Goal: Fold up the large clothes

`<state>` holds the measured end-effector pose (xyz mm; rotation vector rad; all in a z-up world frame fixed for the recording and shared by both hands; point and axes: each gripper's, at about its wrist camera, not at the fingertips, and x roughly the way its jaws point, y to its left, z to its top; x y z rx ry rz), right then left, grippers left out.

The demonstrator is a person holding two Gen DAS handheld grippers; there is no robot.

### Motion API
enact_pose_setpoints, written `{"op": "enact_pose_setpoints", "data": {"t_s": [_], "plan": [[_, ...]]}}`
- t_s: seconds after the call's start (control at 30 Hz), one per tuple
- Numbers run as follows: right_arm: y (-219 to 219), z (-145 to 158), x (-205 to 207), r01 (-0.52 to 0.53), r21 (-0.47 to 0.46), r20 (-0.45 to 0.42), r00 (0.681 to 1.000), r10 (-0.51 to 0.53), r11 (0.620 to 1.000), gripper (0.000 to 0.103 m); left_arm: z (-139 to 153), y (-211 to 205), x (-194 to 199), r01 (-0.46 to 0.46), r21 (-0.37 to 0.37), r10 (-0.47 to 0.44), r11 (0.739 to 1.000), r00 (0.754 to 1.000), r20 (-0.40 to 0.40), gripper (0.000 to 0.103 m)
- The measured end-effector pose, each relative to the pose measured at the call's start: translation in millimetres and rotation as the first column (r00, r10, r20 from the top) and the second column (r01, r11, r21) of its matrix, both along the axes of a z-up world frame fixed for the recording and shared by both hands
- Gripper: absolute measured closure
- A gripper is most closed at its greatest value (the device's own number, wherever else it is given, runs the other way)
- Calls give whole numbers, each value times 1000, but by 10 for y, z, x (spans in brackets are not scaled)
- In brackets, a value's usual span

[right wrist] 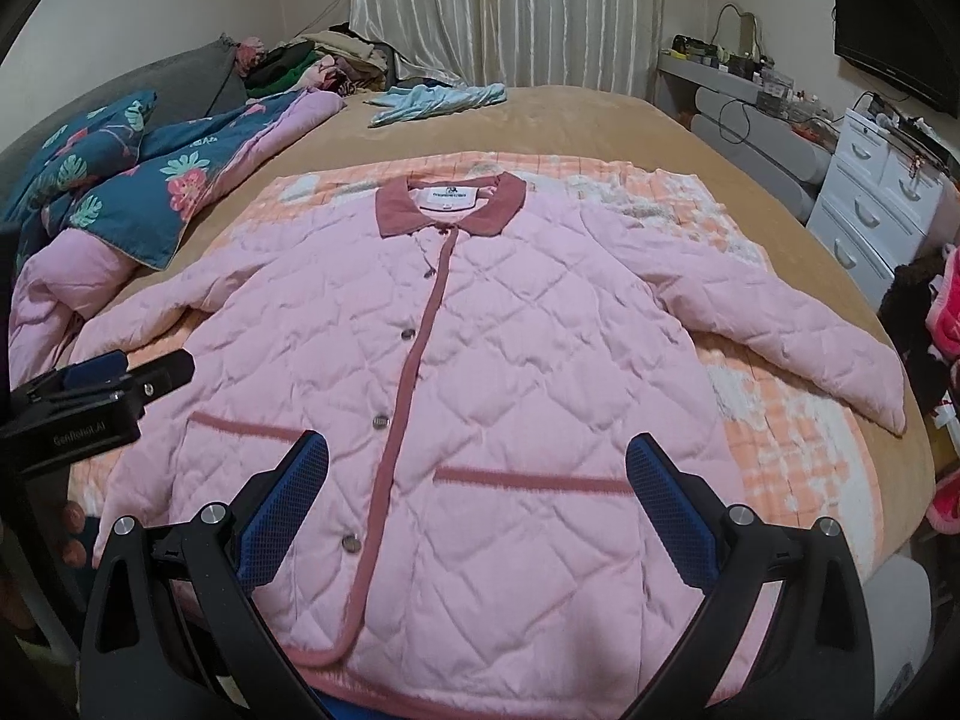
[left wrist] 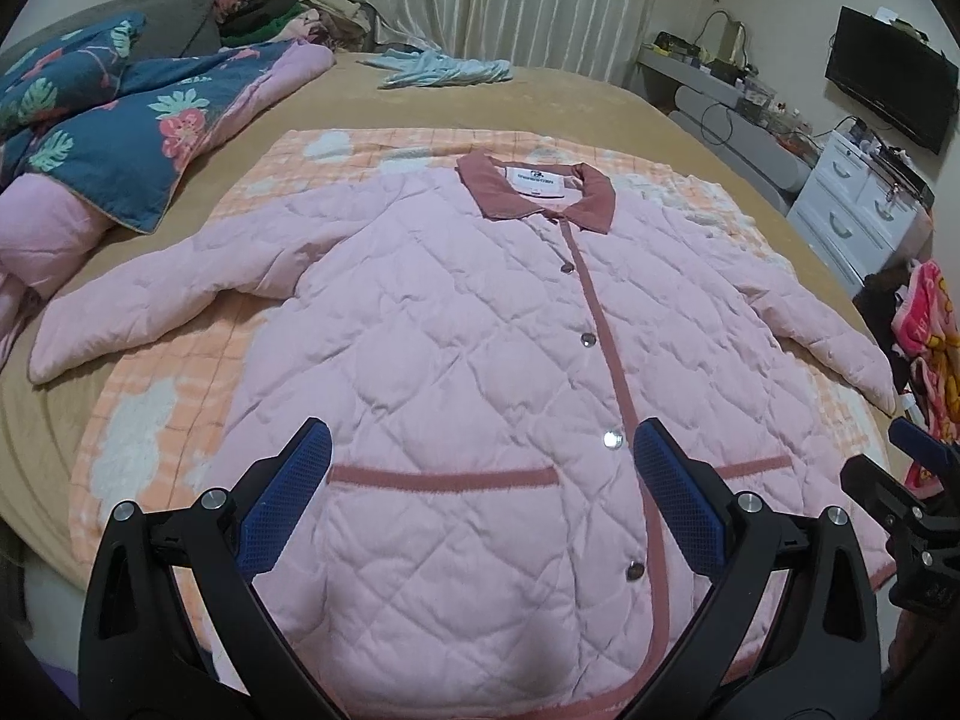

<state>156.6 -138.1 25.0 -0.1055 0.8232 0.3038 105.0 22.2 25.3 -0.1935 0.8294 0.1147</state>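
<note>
While the pink quilted jacket (left wrist: 456,348) lay spread front-up and snapped shut, both tools hung above its hem with nothing grasped. The left hand-held gripper (left wrist: 480,480) had its blue-padded fingers (left wrist: 288,498) wide apart over the left pocket trim and the placket; the right hand-held gripper (right wrist: 477,480) was likewise spread, over the other pocket. Neither touched the cloth, as far as the views showed.

Beyond the hem, the jacket rested on an orange checked blanket (left wrist: 150,408), itself on the tan-covered bed (left wrist: 570,96). Both sleeves — the left sleeve (left wrist: 138,306) and the right sleeve (right wrist: 798,336) — reached outward and downward past the body, their cuffs near the blanket's edges. The dark rose collar (left wrist: 540,192) lay farthest, toward a floral quilt (left wrist: 114,126) and a pale blue garment (left wrist: 444,69) at the head of the bed.

Judged from this layout, folding had not begun: the stage was the approach to a first grasp. The next move would call for each tool to close on a sleeve or a side edge, then carry it inward across the front — with a deep bite, since puffy quilting would likely slip from a shallow pinch.
</note>
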Motion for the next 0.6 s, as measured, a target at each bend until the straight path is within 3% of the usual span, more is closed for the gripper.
{"op": "enact_pose_setpoints", "data": {"t_s": [0.4, 0.6], "plan": [[57, 163, 588, 27, 26, 16, 1000, -27, 999, 4, 29, -18, 522, 18, -25, -19, 1000, 999, -27, 8], [7, 214, 971, 75, 40, 23, 997, -76, 996, 4, -8, -16, 858, 19, -78, -24, 997, 998, -63, 8]]}}
